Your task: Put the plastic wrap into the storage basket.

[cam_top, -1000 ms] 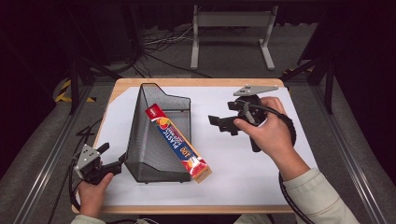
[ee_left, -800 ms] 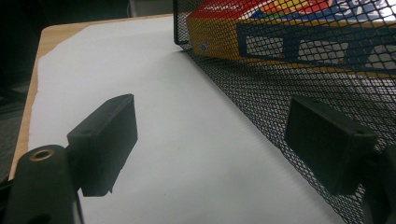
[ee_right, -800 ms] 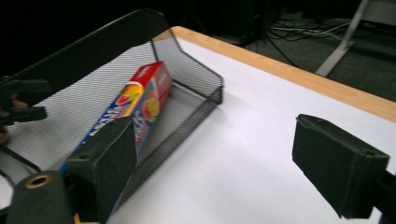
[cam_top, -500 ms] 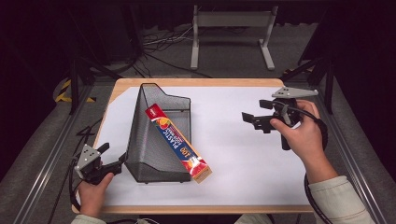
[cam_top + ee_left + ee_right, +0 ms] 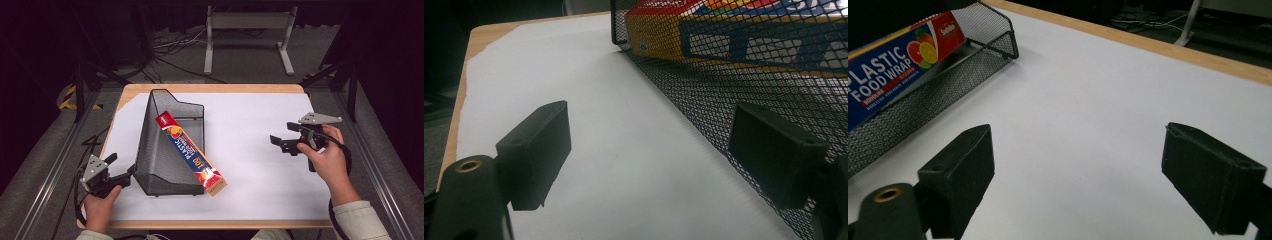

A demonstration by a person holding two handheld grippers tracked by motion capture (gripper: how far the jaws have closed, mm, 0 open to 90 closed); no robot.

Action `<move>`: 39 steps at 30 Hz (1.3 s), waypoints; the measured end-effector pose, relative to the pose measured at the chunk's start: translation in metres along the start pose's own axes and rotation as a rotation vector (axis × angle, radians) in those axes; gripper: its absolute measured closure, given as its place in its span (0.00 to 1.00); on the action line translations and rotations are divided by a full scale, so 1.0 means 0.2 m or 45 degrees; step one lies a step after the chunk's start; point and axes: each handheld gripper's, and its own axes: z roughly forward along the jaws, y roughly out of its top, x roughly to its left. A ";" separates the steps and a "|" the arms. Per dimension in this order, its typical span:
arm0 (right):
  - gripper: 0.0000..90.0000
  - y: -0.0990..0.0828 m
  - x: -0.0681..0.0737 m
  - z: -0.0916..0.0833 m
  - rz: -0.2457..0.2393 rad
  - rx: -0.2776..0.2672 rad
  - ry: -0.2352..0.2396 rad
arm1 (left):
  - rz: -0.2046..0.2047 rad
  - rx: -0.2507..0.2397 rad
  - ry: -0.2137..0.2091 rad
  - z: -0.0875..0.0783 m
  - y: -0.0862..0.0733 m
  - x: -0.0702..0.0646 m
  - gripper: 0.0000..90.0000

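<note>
**A:** Starting at the fingers: both pairs are spread wide and hold nothing. The right gripper hovers over bare white paper at the right of the worktop, well apart from everything. The left gripper sits at the near left corner, one finger right up against the mesh.

**B:** And the thing being handled?

**A:** My guess is the plastic food wrap box. It lies slanted in the black wire-mesh file holder, its far end propped on the holder's rim, its near end poking out past the open front.

**B:** So the step, as you judge it?

**A:** Hands parked, box delivered, or about to be pulled; I cannot tell which. For a pull, I would brace the holder with the left and pinch the box's protruding end across its narrow faces.

**B:** What do the gripper views add?

**A:** The left gripper view shows the box through the mesh wall, low against the holder's side. The right gripper view reads the label plainly. The high view alone shows the person's right hand and both grippers' placement.
</note>
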 end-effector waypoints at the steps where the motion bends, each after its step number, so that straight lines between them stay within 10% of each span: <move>1: 0.16 -0.02 -0.01 0.01 0.001 0.001 0.001 | 0.001 0.002 0.000 0.00 0.00 0.00 0.20; 21: 0.15 -0.36 -0.10 0.06 0.071 -0.023 -0.041 | 0.001 0.003 0.012 0.00 0.00 0.00 0.19; 39: 0.12 -0.46 -0.09 0.06 0.025 -0.005 -0.042 | 0.031 0.017 -0.011 0.01 0.00 -0.01 0.19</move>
